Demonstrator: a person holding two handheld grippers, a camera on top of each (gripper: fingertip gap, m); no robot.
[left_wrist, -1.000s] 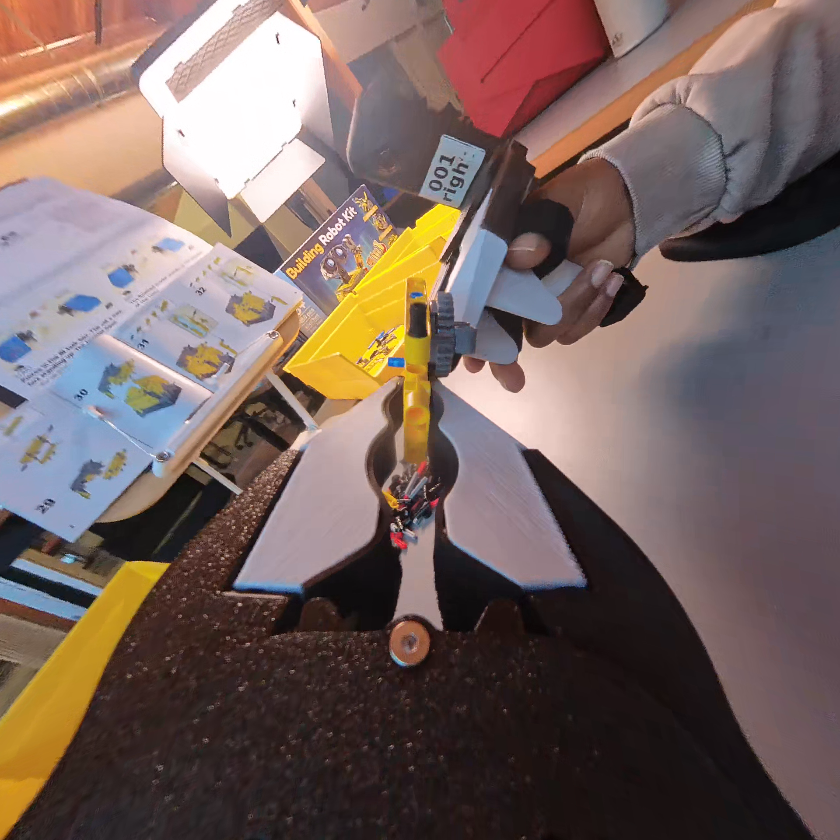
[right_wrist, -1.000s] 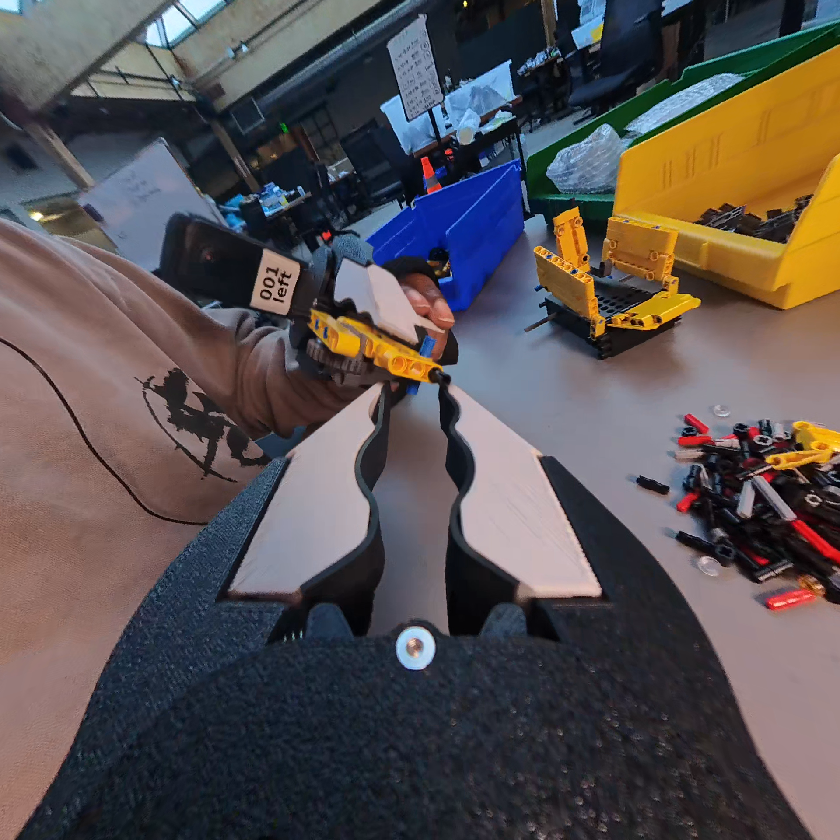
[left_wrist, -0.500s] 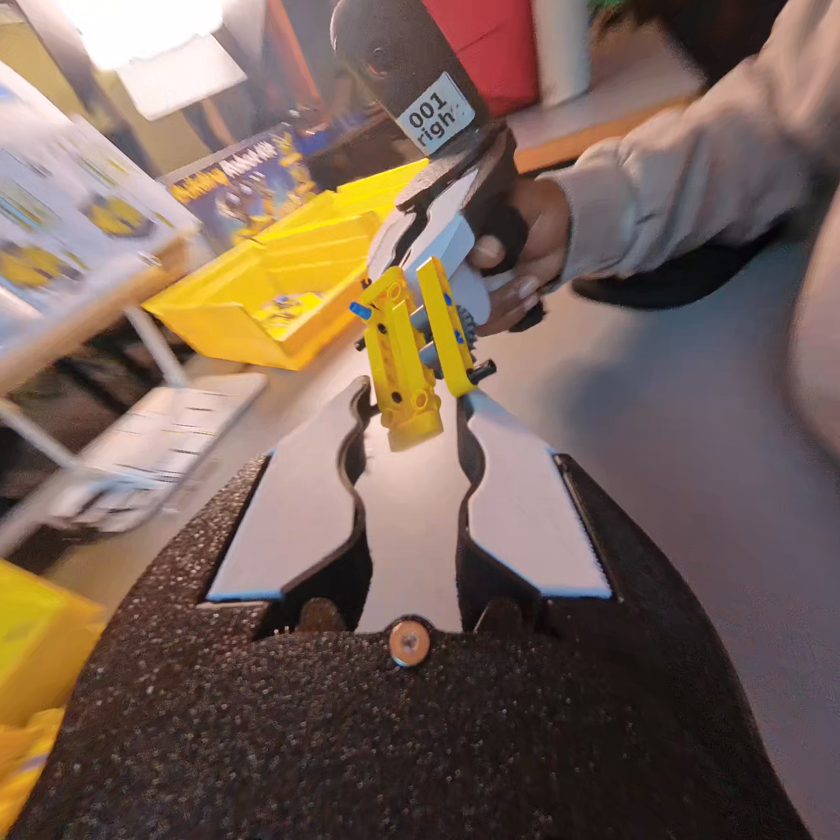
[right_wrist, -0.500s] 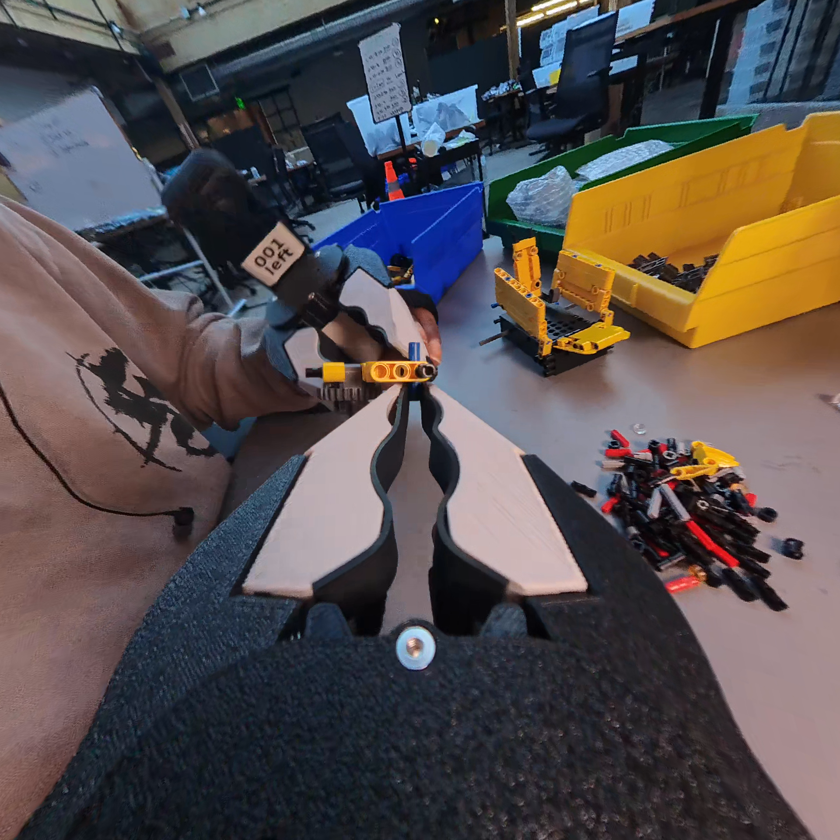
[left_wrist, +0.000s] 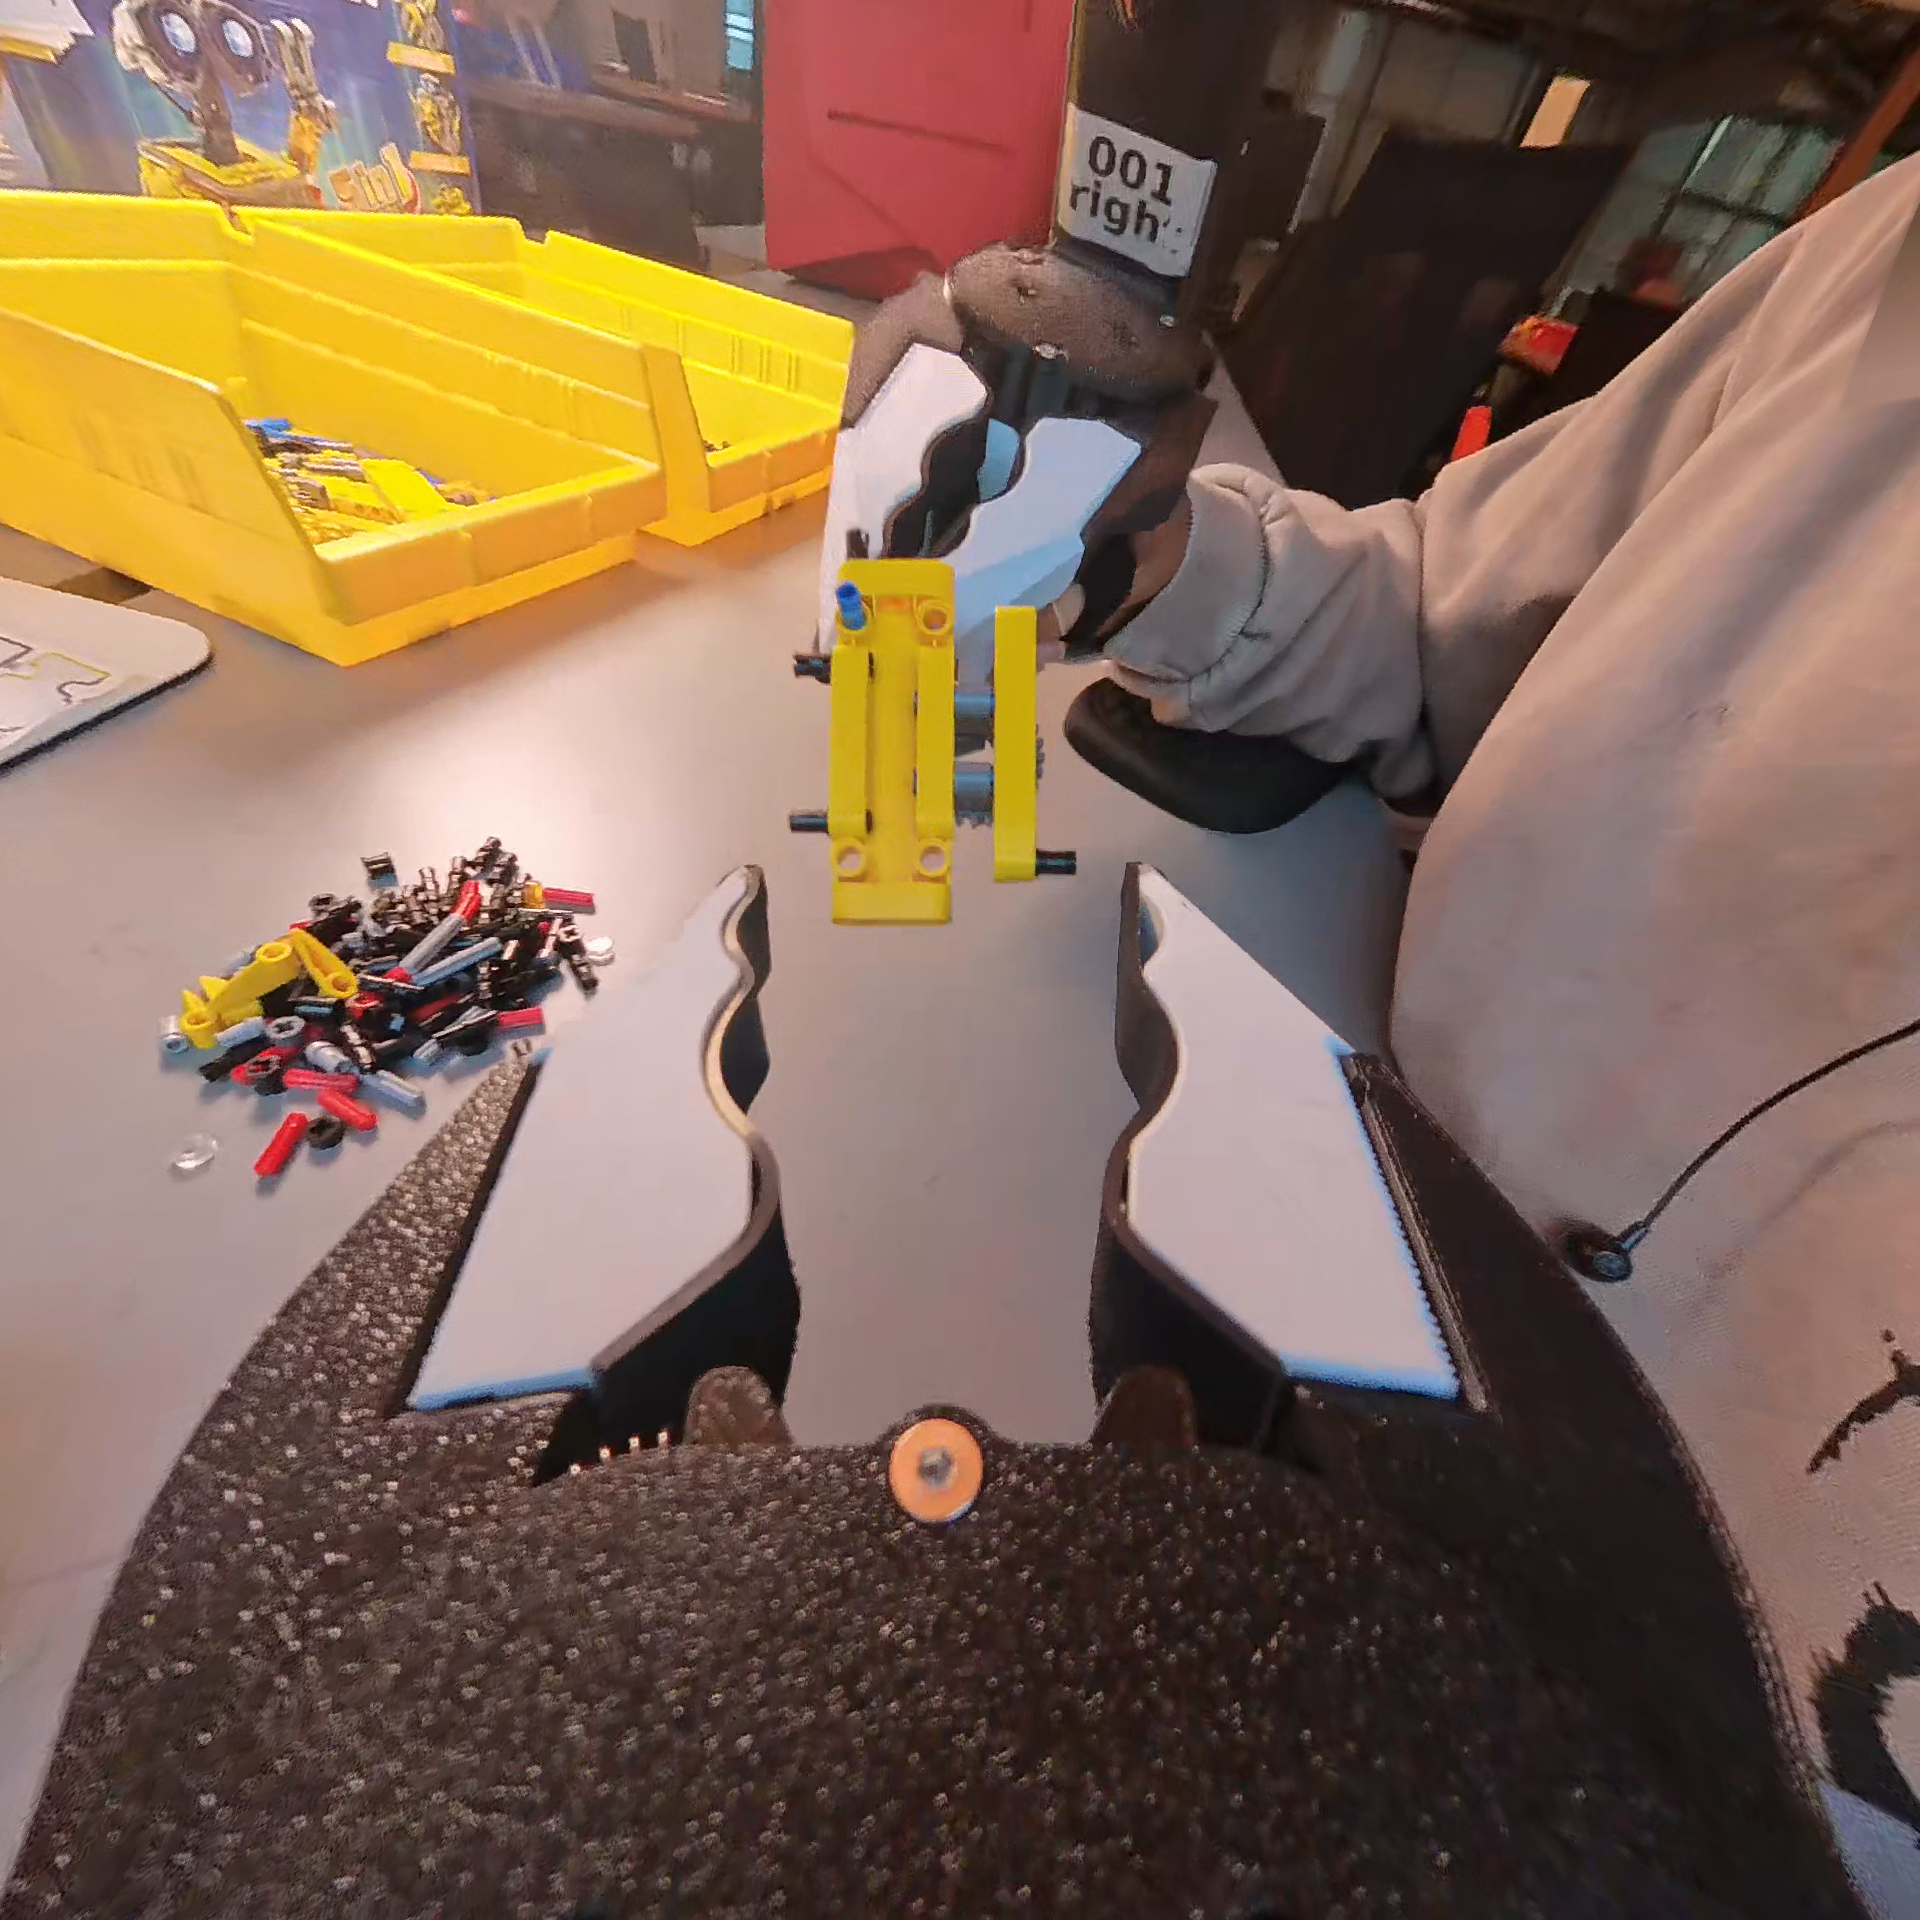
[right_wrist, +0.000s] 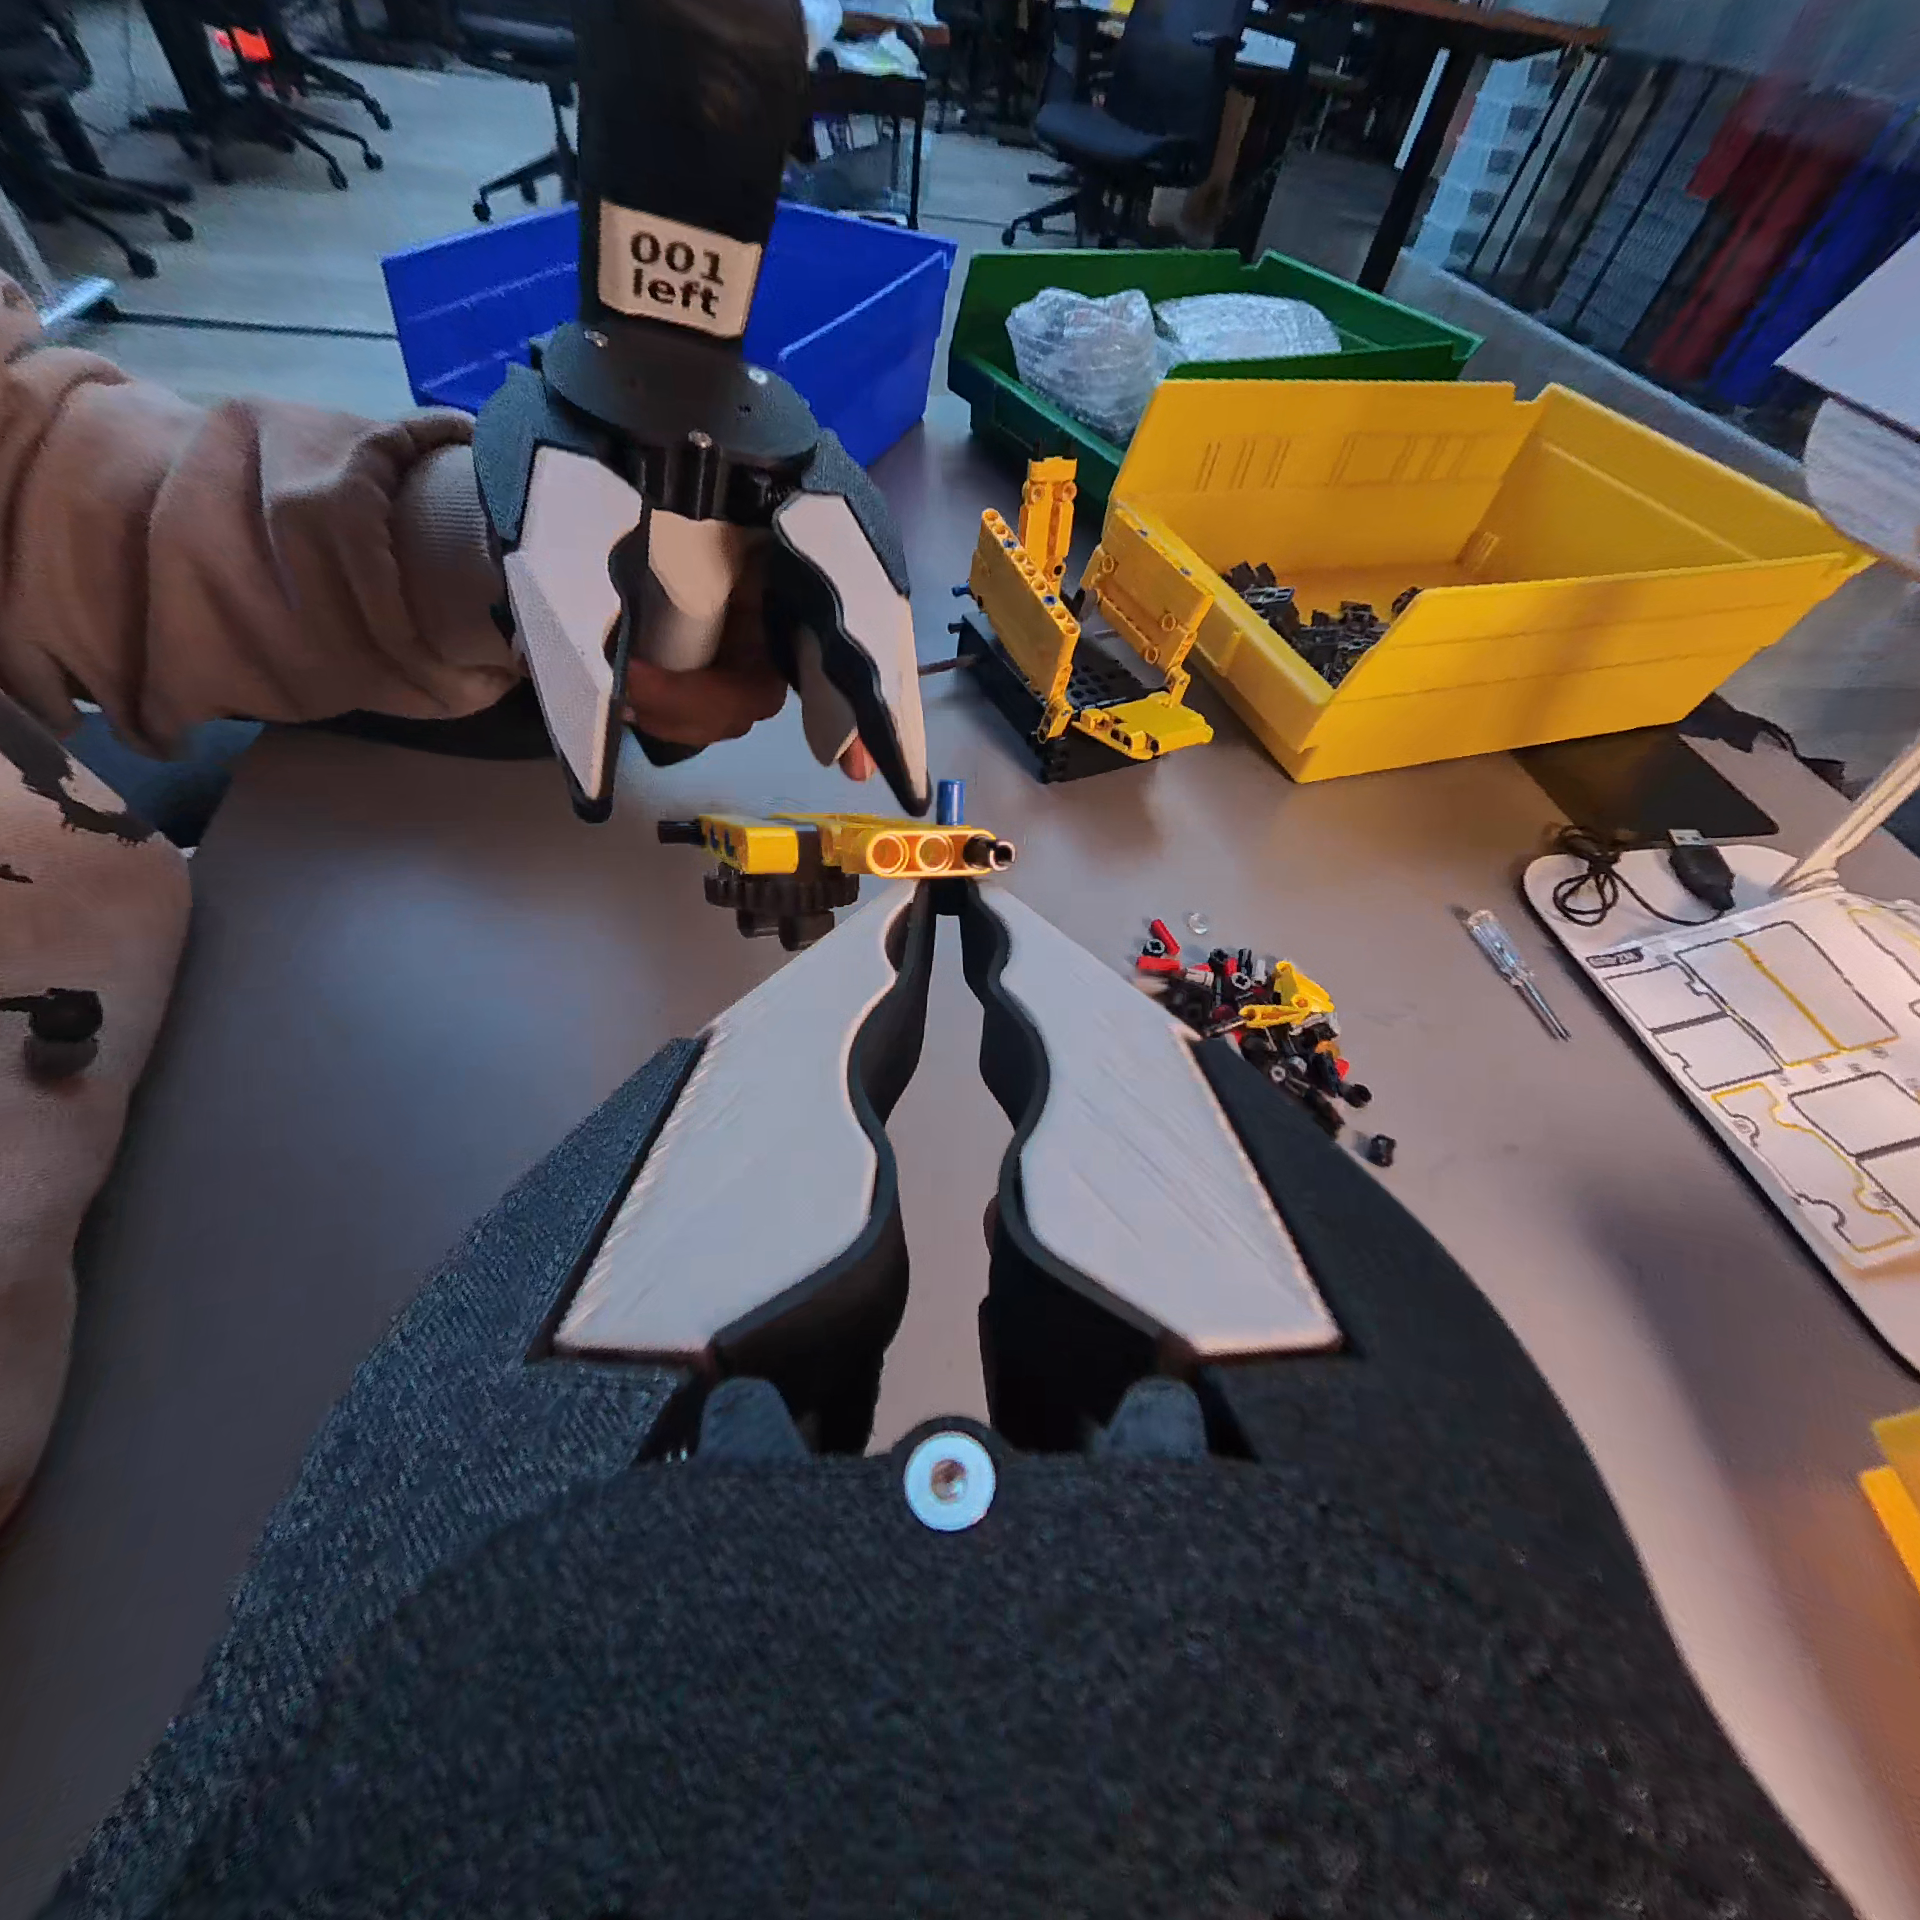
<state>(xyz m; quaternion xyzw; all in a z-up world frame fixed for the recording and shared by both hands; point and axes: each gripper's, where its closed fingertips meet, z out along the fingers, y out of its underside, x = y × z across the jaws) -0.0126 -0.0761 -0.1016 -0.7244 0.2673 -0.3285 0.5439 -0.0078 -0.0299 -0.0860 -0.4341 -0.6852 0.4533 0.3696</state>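
Observation:
A small yellow beam assembly (right_wrist: 852, 847) with black gears, black pins and a blue pin hangs in the air above the grey table (right_wrist: 416, 1039). My right gripper (right_wrist: 940, 899) is shut on its end. In the left wrist view the assembly (left_wrist: 894, 748) hangs from the right gripper (left_wrist: 966, 566), just beyond my left gripper (left_wrist: 940, 888). The left gripper is open and empty, apart from the assembly. It also shows in the right wrist view (right_wrist: 753, 805), jaws wide, just behind the assembly.
A pile of small black, red and yellow parts (left_wrist: 384, 987) (right_wrist: 1257, 1018) lies on the table. A half-built yellow-and-black model (right_wrist: 1081, 644) stands by a yellow bin (right_wrist: 1507, 582). Blue (right_wrist: 852, 301) and green (right_wrist: 1195, 312) bins stand behind. A screwdriver (right_wrist: 1512, 971), a printed sheet (right_wrist: 1766, 1060) and yellow bins (left_wrist: 416, 416) are nearby. Across from one pair of fingers to the other is roughly 6 cm.
My left gripper has let go of the yellow assembly, opened wide and drawn back. My right gripper has shut on it and holds it alone. Both views have tipped down toward the table.

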